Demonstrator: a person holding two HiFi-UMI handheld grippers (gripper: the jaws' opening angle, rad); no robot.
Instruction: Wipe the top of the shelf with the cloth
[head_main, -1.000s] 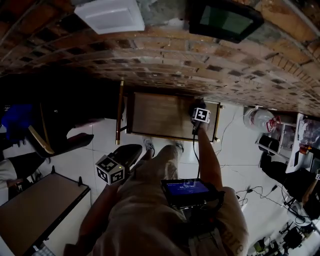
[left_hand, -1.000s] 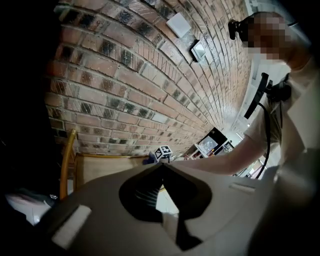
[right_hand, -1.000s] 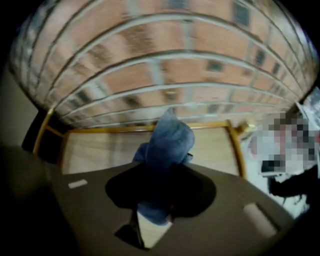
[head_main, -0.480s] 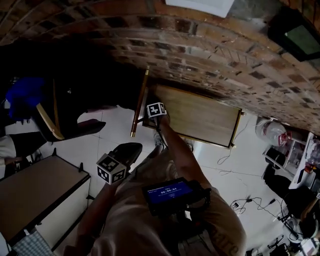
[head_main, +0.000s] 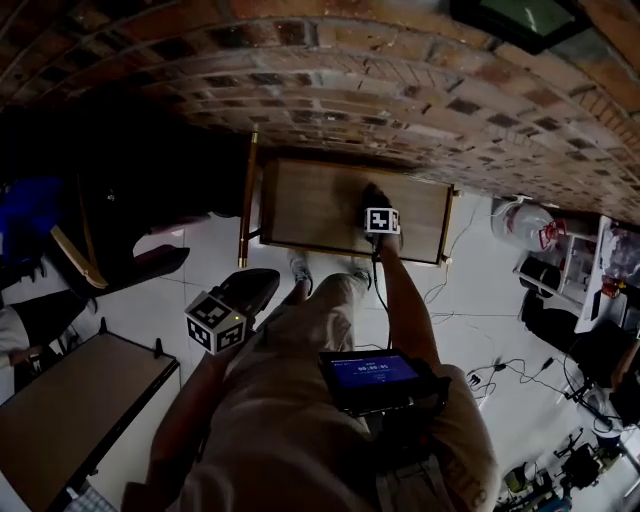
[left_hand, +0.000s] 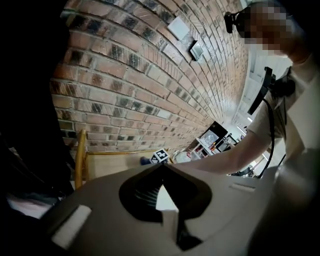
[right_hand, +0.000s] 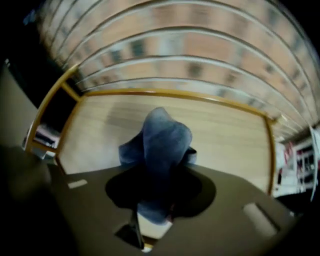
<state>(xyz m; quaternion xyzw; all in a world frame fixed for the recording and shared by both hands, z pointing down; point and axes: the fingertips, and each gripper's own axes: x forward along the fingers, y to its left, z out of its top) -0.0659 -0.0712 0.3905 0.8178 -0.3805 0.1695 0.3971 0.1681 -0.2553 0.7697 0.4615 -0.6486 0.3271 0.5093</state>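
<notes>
The wooden shelf top (head_main: 305, 205) stands against a brick wall. My right gripper (head_main: 377, 203) presses a crumpled blue cloth (right_hand: 162, 137) onto the shelf top (right_hand: 230, 135), right of its middle. Its jaws are shut on the cloth, which hides their tips. My left gripper (head_main: 262, 285) hangs shut and empty near my body, off the shelf and above the floor. In the left gripper view its jaws (left_hand: 161, 167) meet, and beyond them lie the shelf top (left_hand: 117, 165), the cloth (left_hand: 145, 160) and the right gripper's marker cube (left_hand: 160, 155).
A brick wall (head_main: 400, 90) runs right behind the shelf. A yellow rail (head_main: 247, 195) edges the shelf's left end. A brown table (head_main: 70, 420) stands low left, dark furniture (head_main: 110, 230) at the left. Bags, crates and cables (head_main: 560, 290) crowd the right floor.
The right gripper swept the cloth from the shelf's right end to its left end, and has come back to right of the middle. The left gripper stayed put.
</notes>
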